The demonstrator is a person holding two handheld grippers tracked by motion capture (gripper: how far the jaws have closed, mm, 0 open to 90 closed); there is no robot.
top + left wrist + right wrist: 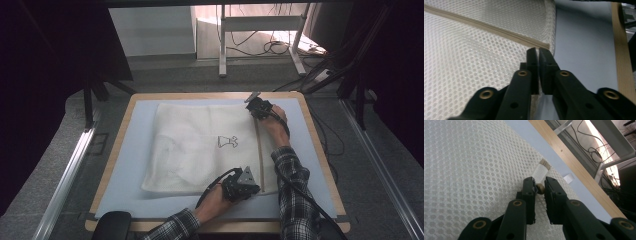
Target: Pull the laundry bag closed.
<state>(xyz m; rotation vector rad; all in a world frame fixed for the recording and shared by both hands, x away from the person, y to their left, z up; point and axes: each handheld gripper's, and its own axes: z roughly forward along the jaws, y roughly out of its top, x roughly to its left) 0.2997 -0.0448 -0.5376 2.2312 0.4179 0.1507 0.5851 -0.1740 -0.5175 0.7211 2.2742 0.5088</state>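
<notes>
On the blue-topped table [310, 150]: one white mesh laundry bag [200, 145], lying flat, beige zipper [259, 150] along its right side. Left gripper [538, 53], near corner: jaws pressed together at the zipper's end, pinching the bag's edge. Right gripper [539, 183], far corner: jaws clamped on the zipper pull [540, 188].
</notes>
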